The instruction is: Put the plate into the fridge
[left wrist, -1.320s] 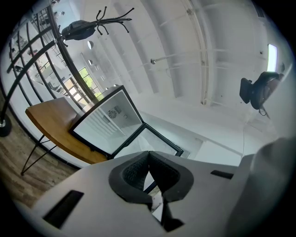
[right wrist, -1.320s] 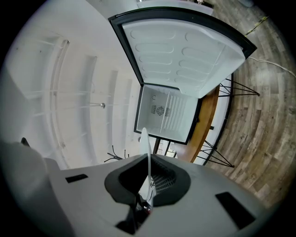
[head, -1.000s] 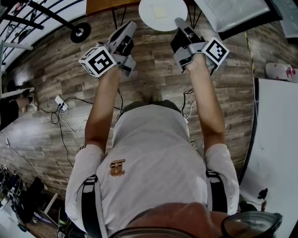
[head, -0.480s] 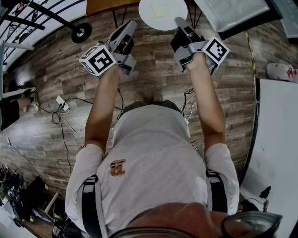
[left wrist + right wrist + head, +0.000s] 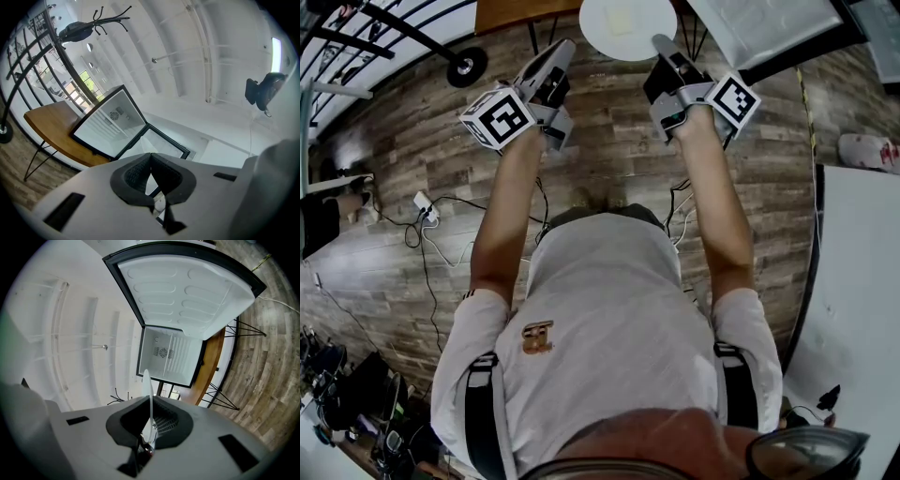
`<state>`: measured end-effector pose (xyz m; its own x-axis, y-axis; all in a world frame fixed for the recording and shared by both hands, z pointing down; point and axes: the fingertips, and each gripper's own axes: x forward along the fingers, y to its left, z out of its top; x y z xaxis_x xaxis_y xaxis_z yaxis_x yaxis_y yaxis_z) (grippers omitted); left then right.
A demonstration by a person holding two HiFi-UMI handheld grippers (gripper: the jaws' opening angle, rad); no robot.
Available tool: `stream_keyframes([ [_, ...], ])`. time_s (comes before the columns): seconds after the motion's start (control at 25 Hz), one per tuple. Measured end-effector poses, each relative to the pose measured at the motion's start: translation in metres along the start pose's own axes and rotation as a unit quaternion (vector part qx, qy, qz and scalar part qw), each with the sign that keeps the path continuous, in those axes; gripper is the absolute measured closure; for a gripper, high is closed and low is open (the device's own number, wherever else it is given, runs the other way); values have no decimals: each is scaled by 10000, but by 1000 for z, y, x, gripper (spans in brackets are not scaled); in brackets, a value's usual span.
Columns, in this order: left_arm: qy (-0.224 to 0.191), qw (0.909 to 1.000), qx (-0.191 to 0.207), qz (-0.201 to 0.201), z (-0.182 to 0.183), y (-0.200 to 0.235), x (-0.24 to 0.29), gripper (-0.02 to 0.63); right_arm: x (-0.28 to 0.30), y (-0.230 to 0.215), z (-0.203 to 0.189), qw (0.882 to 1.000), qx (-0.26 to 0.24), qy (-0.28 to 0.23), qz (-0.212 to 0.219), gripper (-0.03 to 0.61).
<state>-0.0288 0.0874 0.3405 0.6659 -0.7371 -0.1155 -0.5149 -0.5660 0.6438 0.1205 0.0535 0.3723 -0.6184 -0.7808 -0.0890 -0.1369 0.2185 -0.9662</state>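
Note:
A round white plate (image 5: 628,26) hangs at the top middle of the head view, level and above the wooden floor. My right gripper (image 5: 661,45) is shut on the plate's right rim. In the right gripper view the plate (image 5: 148,394) shows edge-on between the pads, in front of the small open fridge (image 5: 171,355) and its white door (image 5: 187,282). My left gripper (image 5: 558,56) is held just left of the plate, apart from it. Its pads (image 5: 140,173) meet at the tips with nothing between them. The fridge (image 5: 112,124) stands on a wooden table (image 5: 51,129).
The fridge door (image 5: 759,28) sticks out at the top right of the head view. The table's thin black legs (image 5: 531,37) are below the plate. A coat stand base (image 5: 467,66) and floor cables (image 5: 422,206) lie to the left. A white surface (image 5: 862,281) fills the right side.
Almost nothing differs. My left gripper has risen a touch. The plate stays in my right gripper at the same place.

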Motion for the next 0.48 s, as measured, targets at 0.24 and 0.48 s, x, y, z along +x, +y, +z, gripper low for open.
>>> stream_keyframes([
  [0.24, -18, 10000, 46, 77, -2, -3, -2, 595, 2, 4, 0, 9999, -1, 56, 101, 541],
  [0.48, -74, 9998, 111, 159, -6, -4, 2, 595, 2, 3, 6, 9997, 15, 127, 207, 541],
])
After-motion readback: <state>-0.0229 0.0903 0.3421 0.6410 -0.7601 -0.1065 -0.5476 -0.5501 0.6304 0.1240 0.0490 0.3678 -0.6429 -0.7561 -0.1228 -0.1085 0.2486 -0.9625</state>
